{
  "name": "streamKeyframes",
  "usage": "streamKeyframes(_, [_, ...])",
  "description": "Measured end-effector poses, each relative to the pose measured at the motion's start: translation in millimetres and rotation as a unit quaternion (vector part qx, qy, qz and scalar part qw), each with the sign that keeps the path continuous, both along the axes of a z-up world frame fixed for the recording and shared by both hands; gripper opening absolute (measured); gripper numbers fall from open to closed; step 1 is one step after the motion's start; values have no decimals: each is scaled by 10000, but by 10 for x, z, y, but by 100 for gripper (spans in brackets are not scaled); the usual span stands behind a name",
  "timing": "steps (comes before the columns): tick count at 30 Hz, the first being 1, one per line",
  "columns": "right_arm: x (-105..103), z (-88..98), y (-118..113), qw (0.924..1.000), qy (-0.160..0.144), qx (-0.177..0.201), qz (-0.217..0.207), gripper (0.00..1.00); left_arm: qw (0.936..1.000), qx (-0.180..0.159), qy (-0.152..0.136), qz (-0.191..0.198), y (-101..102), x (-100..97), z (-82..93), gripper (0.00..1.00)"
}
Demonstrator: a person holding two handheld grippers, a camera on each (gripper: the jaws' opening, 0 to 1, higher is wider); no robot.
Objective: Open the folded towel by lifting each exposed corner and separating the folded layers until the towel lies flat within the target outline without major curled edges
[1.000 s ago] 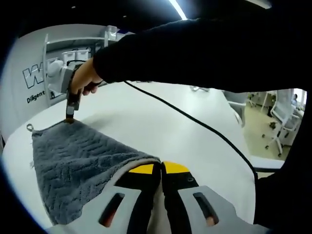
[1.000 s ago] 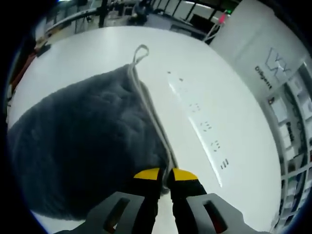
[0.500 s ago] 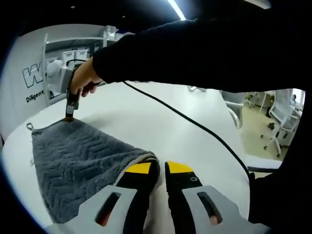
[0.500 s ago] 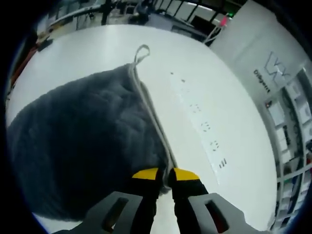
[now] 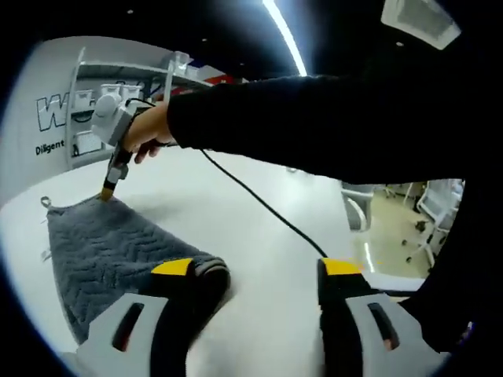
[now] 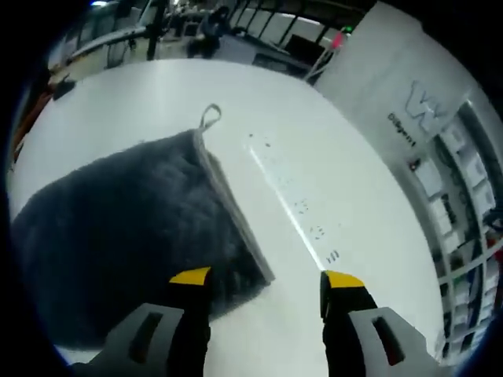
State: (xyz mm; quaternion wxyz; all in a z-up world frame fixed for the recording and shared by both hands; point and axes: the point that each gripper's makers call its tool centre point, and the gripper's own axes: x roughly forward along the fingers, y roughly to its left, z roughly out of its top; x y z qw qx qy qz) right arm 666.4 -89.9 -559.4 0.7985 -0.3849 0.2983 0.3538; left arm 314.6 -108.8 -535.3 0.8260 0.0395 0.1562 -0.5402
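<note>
Grey towel (image 5: pixel 110 255) lies spread on the white tabletop (image 5: pixel 259 236), hanging loop (image 6: pixel 209 116) at one corner. Left tongs (image 5: pixel 255 271) spread wide, holding nothing, over the towel's near corner. Right tongs (image 6: pixel 267 276) also spread, empty, above another towel corner. In the left gripper view, the right tongs hang tips-down at the far towel edge, a hand (image 5: pixel 149 129) holding them, black cable (image 5: pixel 259 204) trailing.
</note>
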Motion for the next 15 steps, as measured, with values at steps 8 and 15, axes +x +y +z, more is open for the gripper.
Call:
streamKeyframes(8, [-103, 260, 194, 9987, -440, 263, 52, 99, 9984, -296, -294, 390, 59, 11, 229, 100])
streamKeyframes(15, [-176, 425, 316, 9980, -547, 213, 238, 100, 9779, -527, -325, 1995, 582, 422, 324, 100])
